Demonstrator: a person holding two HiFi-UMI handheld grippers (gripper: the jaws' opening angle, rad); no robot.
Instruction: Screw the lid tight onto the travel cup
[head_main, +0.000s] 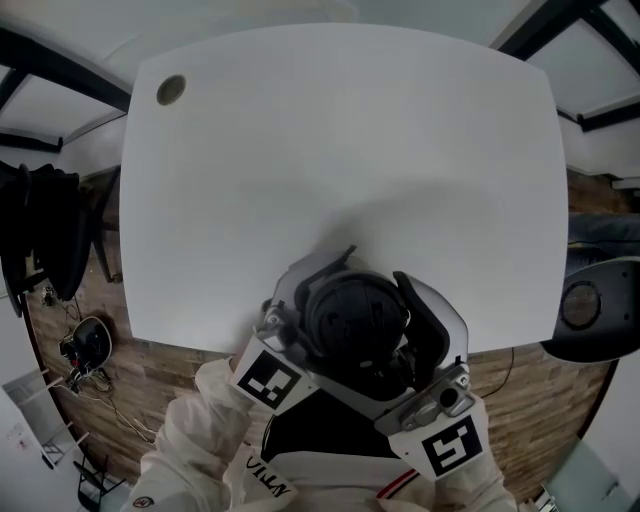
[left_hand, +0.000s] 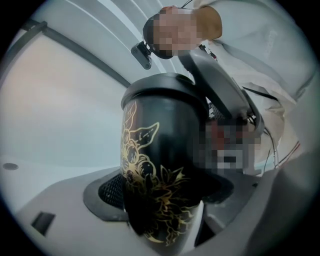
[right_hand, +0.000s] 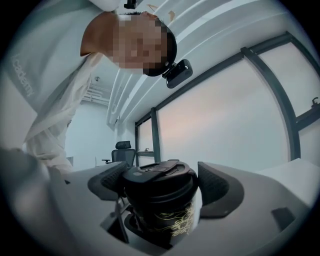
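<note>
A black travel cup (left_hand: 155, 145) with a gold floral pattern is held up in the air, close to my body and over the near edge of the white table (head_main: 330, 150). Its black lid (right_hand: 159, 179) sits on top, and in the head view the lid (head_main: 355, 318) faces up at me. My left gripper (left_hand: 160, 202) is shut on the cup's body, its pads against the sides. My right gripper (right_hand: 161, 186) reaches in from the other side, with a dark pad pressed on each side of the lid. The cup's base is hidden.
The white table has a round cable hole (head_main: 171, 89) at its far left corner. A dark jacket or bag (head_main: 50, 230) hangs left of the table, with cables (head_main: 85, 360) on the wooden floor. A dark round object (head_main: 600, 305) stands at the right. An office chair (right_hand: 122, 150) stands by the windows.
</note>
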